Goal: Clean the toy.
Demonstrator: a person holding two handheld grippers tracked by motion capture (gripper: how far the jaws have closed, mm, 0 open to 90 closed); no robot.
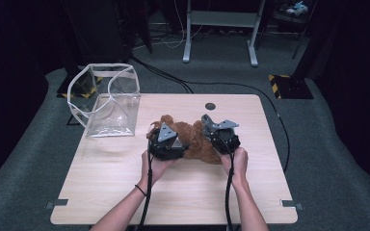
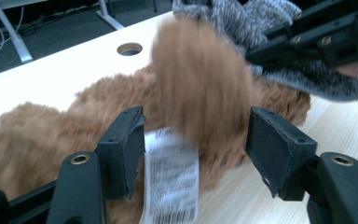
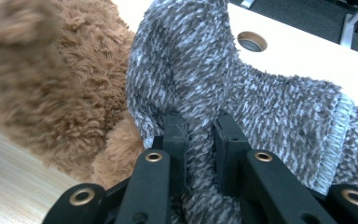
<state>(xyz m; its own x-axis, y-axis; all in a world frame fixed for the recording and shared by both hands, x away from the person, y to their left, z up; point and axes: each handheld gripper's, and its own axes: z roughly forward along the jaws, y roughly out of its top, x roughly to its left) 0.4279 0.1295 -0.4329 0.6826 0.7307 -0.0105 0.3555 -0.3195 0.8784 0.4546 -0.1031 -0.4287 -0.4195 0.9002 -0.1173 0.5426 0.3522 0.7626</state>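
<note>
I work here on a brown plush toy point(image 1: 192, 139) that lies in the middle of the bench point(image 1: 125, 187), and I take this toy as my landmark. The work seems to be to dress or undress it with a small grey knitted garment point(image 3: 261, 107); which of the two I cannot tell.

Behind the toy and to its left, at the far left corner of the bench, stands a clear plastic bag point(image 1: 108, 98) with white edging, open and not yet used.

The garment sits at the right side of the toy, touching the fur. My right tongs point(image 3: 199, 135) are almost shut and pinch a fold of this grey knit firmly between the pads.

My left tongs point(image 2: 196, 149) are at the left side of the toy. The jaws stand about half open around a blurred brown limb, and the pads do not press on it. A white printed label point(image 2: 170, 179) hangs between them.

So I judge the job is in the middle: one side gripped, the other side free, the bag still waiting.
</note>
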